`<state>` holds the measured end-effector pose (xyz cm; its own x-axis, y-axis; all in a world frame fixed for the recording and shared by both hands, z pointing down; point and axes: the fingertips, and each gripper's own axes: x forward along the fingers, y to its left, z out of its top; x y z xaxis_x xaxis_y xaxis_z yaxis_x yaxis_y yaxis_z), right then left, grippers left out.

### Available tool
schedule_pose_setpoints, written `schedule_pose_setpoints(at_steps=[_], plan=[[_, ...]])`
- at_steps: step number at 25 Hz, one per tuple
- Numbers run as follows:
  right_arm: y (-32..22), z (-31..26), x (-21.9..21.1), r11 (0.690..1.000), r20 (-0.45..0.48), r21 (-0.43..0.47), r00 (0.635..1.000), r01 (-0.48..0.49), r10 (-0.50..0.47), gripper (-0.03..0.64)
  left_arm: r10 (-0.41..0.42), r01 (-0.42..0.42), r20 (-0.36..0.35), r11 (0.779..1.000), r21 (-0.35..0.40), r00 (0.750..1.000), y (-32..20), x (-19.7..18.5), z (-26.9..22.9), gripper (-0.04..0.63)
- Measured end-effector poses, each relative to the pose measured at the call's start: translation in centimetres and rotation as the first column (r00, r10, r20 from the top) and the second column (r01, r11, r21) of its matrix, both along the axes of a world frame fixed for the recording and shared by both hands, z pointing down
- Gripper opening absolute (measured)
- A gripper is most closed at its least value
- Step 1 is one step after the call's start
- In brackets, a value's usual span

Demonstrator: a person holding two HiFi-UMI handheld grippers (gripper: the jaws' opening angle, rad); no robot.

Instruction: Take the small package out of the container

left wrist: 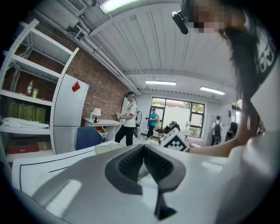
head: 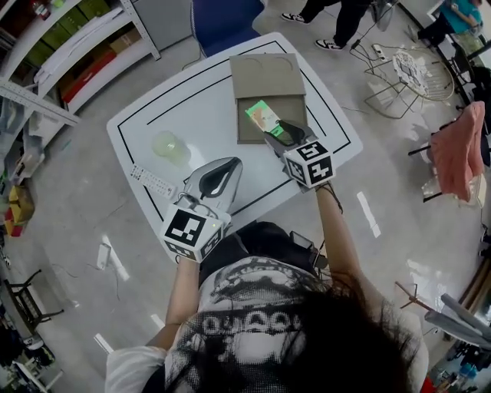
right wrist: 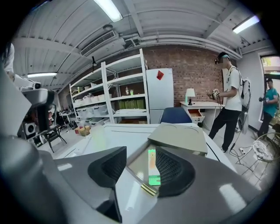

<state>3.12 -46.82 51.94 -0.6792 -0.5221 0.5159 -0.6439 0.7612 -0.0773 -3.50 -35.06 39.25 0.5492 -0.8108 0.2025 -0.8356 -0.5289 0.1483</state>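
A tan box point(head: 268, 92) lies open at the far side of the white table point(head: 146, 123), its lid point(right wrist: 179, 135) folded back. The small green package point(head: 263, 115) sits at the box's open tray. My right gripper point(head: 278, 135) reaches it from the near side. In the right gripper view the package point(right wrist: 151, 168) stands edge-on between the jaws, close to the right pad point(right wrist: 170, 168), with a wide gap to the left pad; the jaws are open. My left gripper point(head: 217, 175) hovers over the table's near edge, its tips point(left wrist: 143, 147) together, holding nothing.
A pale green translucent cup point(head: 170, 146) and a white remote point(head: 152, 182) lie on the table's left part. A blue chair point(head: 222, 23) stands behind the table, shelves point(head: 69, 46) to the left, a wire rack point(head: 406, 77) to the right. People stand farther off.
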Motion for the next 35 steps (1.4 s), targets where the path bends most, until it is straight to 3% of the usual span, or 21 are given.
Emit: schedule_pose_setpoints(at_steps=[9, 17, 20, 24, 29, 32, 35], plan=[[-5.5, 7.7, -1.7, 0.985, -0.136, -0.154, 0.986, 0.072, -0.094, 0.289, -0.076, 0.076, 0.021, 0.997, -0.014, 0.997, -1.0, -1.0, 0.3, 0.000], [-8.1, 11.5, -3.4, 0.979, -0.301, -0.180, 0.942, 0.095, -0.147, 0.375, -0.146, 0.147, 0.029, 0.989, -0.033, 0.989, -1.2, -3.0, 0.8, 0.000], [-8.1, 12.9, -3.4, 0.976, -0.353, -0.195, 0.922, 0.094, -0.160, 0.379, -0.167, 0.167, 0.028, 0.985, -0.034, 0.986, -1.0, -3.6, 0.8, 0.000], [-7.9, 14.1, -3.2, 0.970, -0.356, -0.231, 0.921, 0.077, -0.158, 0.380, -0.192, 0.193, 0.028, 0.980, -0.045, 0.981, -0.9, -4.6, 1.2, 0.000], [-7.7, 13.7, -3.4, 0.975, -0.398, -0.195, 0.900, 0.107, -0.178, 0.368, -0.208, 0.209, 0.026, 0.977, -0.052, 0.978, -0.7, -5.6, 1.4, 0.000], [-7.7, 12.6, -4.1, 0.977, -0.435, -0.121, 0.875, 0.176, -0.212, 0.368, -0.219, 0.220, 0.032, 0.974, -0.052, 0.975, -0.6, -6.4, 1.4, 0.000], [-7.8, 10.5, -4.7, 0.978, -0.426, -0.064, 0.880, 0.200, -0.208, 0.368, -0.232, 0.233, 0.036, 0.971, -0.053, 0.972, -0.6, -7.3, 1.4, 0.000]])
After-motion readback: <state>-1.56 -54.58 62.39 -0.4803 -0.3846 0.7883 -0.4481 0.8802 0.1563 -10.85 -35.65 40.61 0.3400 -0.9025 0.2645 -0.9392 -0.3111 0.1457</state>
